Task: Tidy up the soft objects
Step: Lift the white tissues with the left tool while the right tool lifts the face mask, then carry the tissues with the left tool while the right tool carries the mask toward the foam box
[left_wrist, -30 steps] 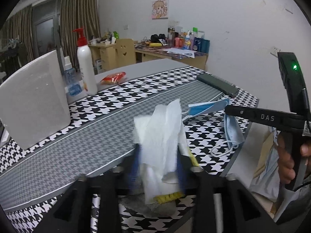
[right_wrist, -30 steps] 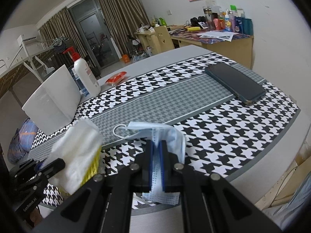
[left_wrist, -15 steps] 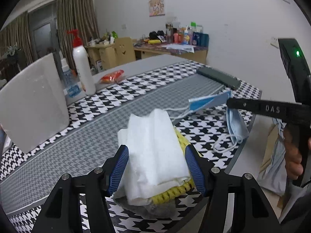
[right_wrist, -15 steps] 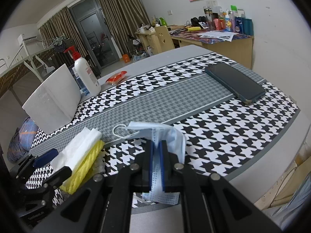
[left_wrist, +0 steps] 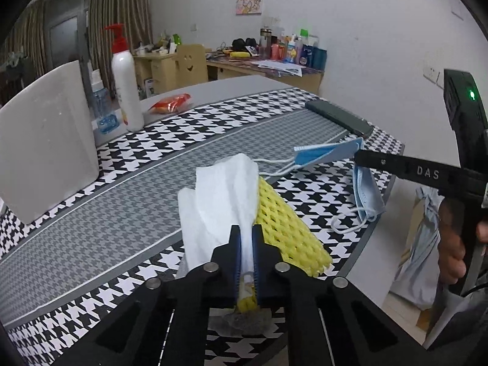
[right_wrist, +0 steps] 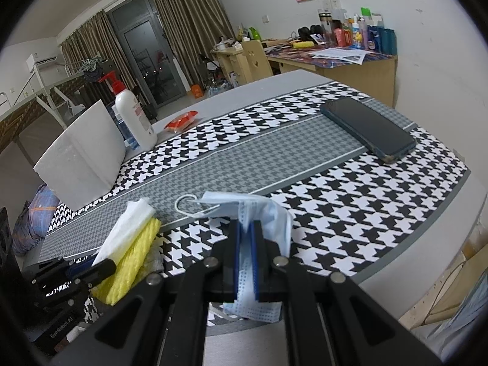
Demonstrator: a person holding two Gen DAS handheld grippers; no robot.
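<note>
At the near edge of the houndstooth cloth lies a white tissue (left_wrist: 219,195) against a yellow foam net (left_wrist: 283,222). The jaws of my left gripper (left_wrist: 247,231) are closing, and the pads press on the tissue's near end, with a bit of yellow net low between them. A grey scrap (left_wrist: 247,320) lies under the jaws. My right gripper (right_wrist: 246,225) is shut on a blue face mask (right_wrist: 274,213), whose ear loop trails on the cloth. The right wrist view also shows the tissue (right_wrist: 128,225), the net (right_wrist: 134,259) and the left gripper (right_wrist: 100,267) at lower left.
A dark phone (right_wrist: 369,128) lies at the cloth's far right. A white box (right_wrist: 85,158), a red-capped pump bottle (right_wrist: 134,119) and a red packet (right_wrist: 181,120) stand along the far left. The table's edge (right_wrist: 396,262) runs close on the right. A hand grips the right tool.
The left jaws spread wide around the tissue and net as the tissue sank onto the table, then shut on the tissue. The right gripper and mask stayed still.
</note>
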